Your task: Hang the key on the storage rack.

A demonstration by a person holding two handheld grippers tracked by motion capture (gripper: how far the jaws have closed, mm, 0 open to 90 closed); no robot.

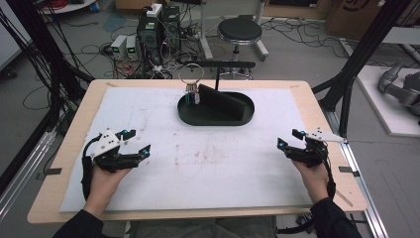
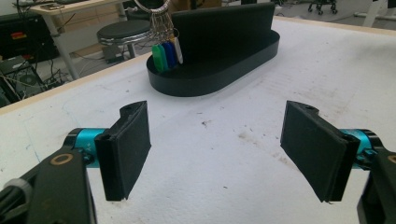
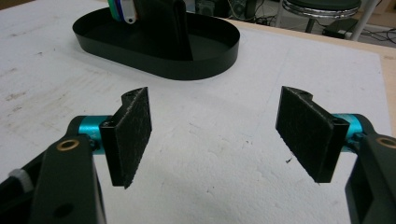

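The left gripper rested low over the white mat near the table's left edge, its jaws spread wide with nothing between them. In the left gripper view the two black pads stood far apart, and only stained white mat showed in the gap. The right gripper sat near the right edge in the same way — jaws apart, holding nothing, its pads framing bare mat.

The nearest thing to both was the black oval tray, which stood at the far middle of the mat, well apart from either gripper and roughly between them. An upright black panel rose from inside the tray. At the tray's left end a key ring hung from a black stand, with a bunch of small coloured tags dangling just above the tray floor, beside the panel. In the left gripper view the tags read as green, blue and white, hanging ahead of the open jaws and slightly left of their centre line; in the right gripper view the tray lay ahead and to the left — the tags cut off at the top edge.

No writing could be read on the tags, tray or grippers; the tags were too small to make out any label.
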